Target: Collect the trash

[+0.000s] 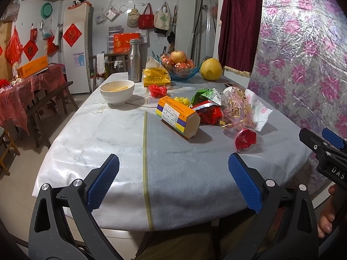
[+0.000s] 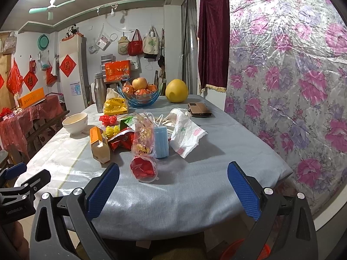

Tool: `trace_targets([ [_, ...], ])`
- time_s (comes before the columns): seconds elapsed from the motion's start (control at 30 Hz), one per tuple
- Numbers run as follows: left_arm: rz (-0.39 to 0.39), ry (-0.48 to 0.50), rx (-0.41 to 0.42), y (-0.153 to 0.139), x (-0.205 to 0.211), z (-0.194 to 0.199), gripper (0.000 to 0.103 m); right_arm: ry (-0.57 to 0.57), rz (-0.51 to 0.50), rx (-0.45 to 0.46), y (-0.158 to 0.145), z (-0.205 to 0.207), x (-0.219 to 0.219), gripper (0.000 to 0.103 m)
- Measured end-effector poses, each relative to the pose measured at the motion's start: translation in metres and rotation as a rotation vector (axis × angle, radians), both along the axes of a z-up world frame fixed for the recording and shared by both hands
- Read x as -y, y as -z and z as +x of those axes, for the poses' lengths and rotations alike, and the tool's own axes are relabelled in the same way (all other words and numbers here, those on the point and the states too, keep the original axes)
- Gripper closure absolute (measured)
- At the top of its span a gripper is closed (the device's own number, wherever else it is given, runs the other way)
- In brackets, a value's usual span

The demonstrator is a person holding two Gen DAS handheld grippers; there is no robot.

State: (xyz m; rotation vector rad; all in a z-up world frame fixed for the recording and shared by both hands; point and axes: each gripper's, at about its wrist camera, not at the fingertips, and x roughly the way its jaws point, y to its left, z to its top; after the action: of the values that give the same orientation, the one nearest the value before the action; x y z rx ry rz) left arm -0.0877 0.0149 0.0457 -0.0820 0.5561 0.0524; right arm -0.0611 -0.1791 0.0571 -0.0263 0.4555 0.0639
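Both grippers hover at the near edge of the counter (image 2: 216,173), fingers spread wide and holding nothing: the left gripper (image 1: 173,186) frames bare grey cloth, and the right gripper (image 2: 173,186) points at the litter. Closest to the right gripper, at about 11 o'clock from its gap, lies a clear plastic cup stuffed with red foil (image 2: 144,169), tipped on its side; being round, it would likely roll off the near edge if a finger nudges it rather than closes around it. Just beyond it stands a crinkled clear cellophane bag with gold print (image 2: 142,138), touching a stack of light blue face masks (image 2: 161,140) at its 3 o'clock and red foil wrappers (image 2: 121,140) at its 9 o'clock; a pinch here could drag neighbours along or slip off the slick film. A white floral paper napkin (image 2: 187,136) lies to the right, limp and liable to tear or slide. At 10 o'clock an open orange cardboard medicine box (image 2: 98,143) lies on its side; squeezing it may crush it. Farther back are things that look like keepers, not trash: a brown phone in a case (image 2: 199,109), a white ceramic bowl (image 2: 75,122) and a blue glass fruit bowl (image 2: 142,98). A sweep that reaches too far could knock these.
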Motion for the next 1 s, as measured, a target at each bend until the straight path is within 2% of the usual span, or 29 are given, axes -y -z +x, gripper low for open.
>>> trace_targets([
  [0.23,-0.011,-0.003,-0.019,0.008,-0.003,0.006,0.006,-0.011,0.002,-0.021,0.007,0.006,0.0,0.006],
  [0.33,-0.016,-0.012,-0.045,0.016,-0.007,0.013,0.006,-0.049,0.047,-0.048,0.013,0.014,0.005,0.006],
  [0.47,-0.017,-0.028,-0.088,0.03,-0.012,0.025,0.006,-0.094,0.114,-0.097,0.03,0.033,0.017,0.006],
  [0.63,-0.007,-0.056,-0.133,0.047,-0.018,0.038,0.006,-0.145,0.097,-0.145,0.051,0.052,0.018,0.006],
  [0.87,-0.004,-0.077,-0.157,0.061,-0.027,0.051,0.006,-0.273,0.098,-0.214,0.072,0.084,-0.016,0.006],
  [1.0,-0.027,-0.091,-0.17,0.062,-0.038,0.058,0.006,-0.296,0.062,-0.217,0.08,0.107,-0.043,0.006],
])
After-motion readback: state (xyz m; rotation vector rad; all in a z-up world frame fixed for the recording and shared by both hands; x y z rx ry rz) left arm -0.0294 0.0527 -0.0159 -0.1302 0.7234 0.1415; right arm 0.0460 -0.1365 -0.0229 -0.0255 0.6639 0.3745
